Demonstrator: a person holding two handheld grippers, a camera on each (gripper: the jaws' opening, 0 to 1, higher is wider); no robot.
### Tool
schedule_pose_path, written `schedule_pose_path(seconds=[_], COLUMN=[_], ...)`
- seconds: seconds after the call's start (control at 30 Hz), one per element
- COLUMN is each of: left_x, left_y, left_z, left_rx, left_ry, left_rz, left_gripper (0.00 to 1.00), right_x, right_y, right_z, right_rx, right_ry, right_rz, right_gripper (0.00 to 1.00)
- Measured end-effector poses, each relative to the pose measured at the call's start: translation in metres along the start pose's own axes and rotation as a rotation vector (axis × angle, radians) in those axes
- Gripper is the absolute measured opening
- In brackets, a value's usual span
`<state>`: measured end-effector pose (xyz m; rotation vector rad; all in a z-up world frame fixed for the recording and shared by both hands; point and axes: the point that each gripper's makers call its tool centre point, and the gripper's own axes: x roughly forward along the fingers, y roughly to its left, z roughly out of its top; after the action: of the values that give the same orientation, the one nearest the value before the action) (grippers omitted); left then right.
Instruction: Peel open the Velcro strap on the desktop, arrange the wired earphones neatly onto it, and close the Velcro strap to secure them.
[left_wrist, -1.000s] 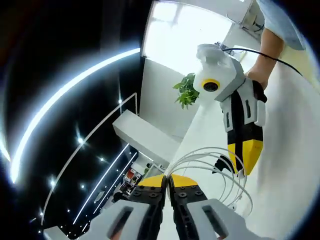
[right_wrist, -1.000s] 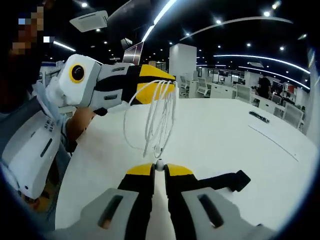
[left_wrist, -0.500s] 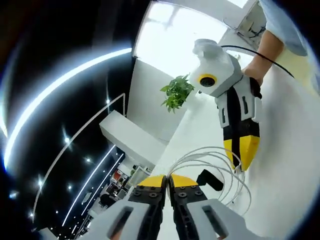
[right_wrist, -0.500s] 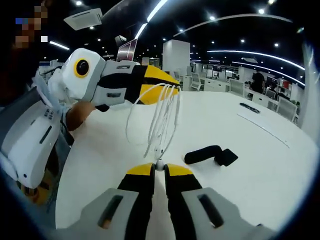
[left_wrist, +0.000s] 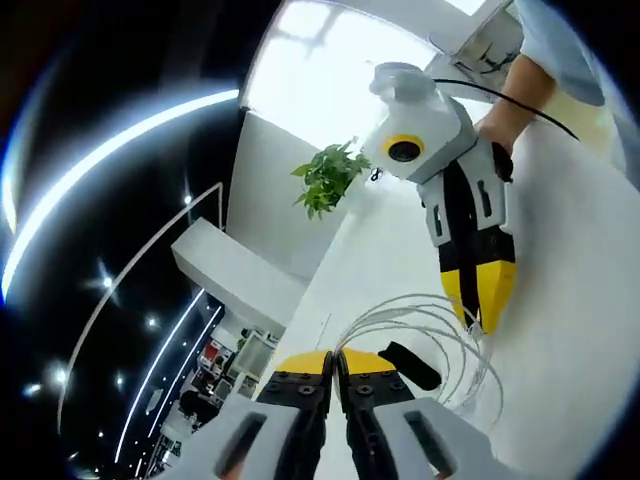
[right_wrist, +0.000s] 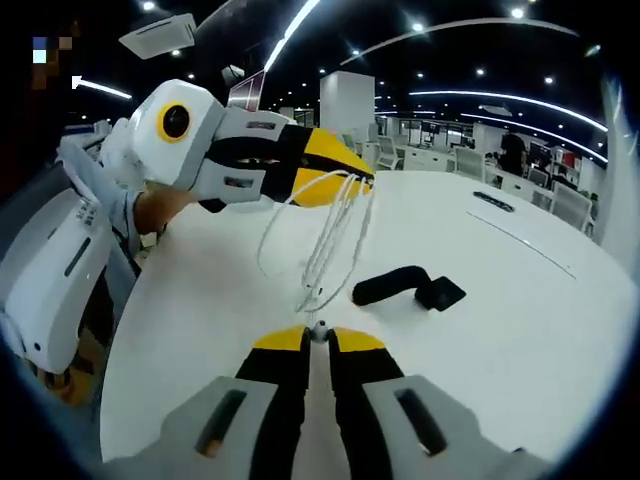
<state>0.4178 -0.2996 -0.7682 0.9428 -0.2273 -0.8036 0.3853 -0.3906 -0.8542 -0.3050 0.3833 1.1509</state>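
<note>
White, limp earphones (right_wrist: 325, 245) are hanging in loops above the counter (right_wrist: 520, 330), near the black Velcro strap (right_wrist: 405, 287), both the left hand-held gripper (right_wrist: 350, 175) and right hand-held gripper (right_wrist: 318, 338) clenching the light cable ends, likely needing end-holds.

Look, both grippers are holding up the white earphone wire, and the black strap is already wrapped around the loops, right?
Not quite. Both grippers do hold the earphone wire up, the left gripper and the right gripper. But the black strap is not wrapped around the loops. The right gripper view shows it lying apart on the white table.
</note>
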Motion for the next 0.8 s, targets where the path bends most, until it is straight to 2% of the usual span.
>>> schedule_pose_path(seconds=[0.1, 0.13, 0.17, 0.2, 0.23, 0.47, 0.63, 0.73, 0.8], left_x=[0.001, 0.017, 0.053, 0.07, 0.076, 0.078, 0.079, 0.079, 0.08], left_y=[-0.005, -0.012, -0.027, -0.035, -0.039, -0.04, -0.04, -0.039, -0.039], left_z=[-0.005, 0.002, 0.02, 0.028, 0.034, 0.036, 0.035, 0.036, 0.037], left_rx=[0.004, 0.006, 0.008, 0.007, 0.005, -0.014, 0.005, 0.032, 0.041], left_ry=[0.007, 0.01, 0.014, 0.015, 0.016, 0.01, 0.016, 0.023, 0.024], left_rz=[-0.021, -0.028, -0.033, -0.038, -0.042, -0.032, -0.023, -0.01, -0.006], left_gripper=[0.06, 0.06, 0.06, 0.06, 0.06, 0.06, 0.06, 0.06, 0.06], right_x=[-0.001, -0.002, -0.004, -0.006, -0.009, -0.033, -0.051, -0.056, -0.056], right_y=[-0.004, -0.006, -0.008, -0.01, -0.011, -0.024, -0.035, -0.034, -0.033], right_z=[-0.001, -0.001, 0.0, 0.0, 0.0, 0.005, 0.027, 0.046, 0.055], right_rx=[0.004, 0.006, 0.008, 0.007, 0.004, 0.029, 0.086, 0.13, 0.14], right_ry=[0.003, 0.0, -0.003, -0.006, -0.007, -0.049, -0.154, -0.218, -0.224], right_rz=[-0.015, -0.019, -0.026, -0.035, -0.044, -0.109, -0.136, -0.122, -0.116], right_gripper=[0.1, 0.1, 0.1, 0.1, 0.1, 0.1, 0.1, 0.11, 0.11])
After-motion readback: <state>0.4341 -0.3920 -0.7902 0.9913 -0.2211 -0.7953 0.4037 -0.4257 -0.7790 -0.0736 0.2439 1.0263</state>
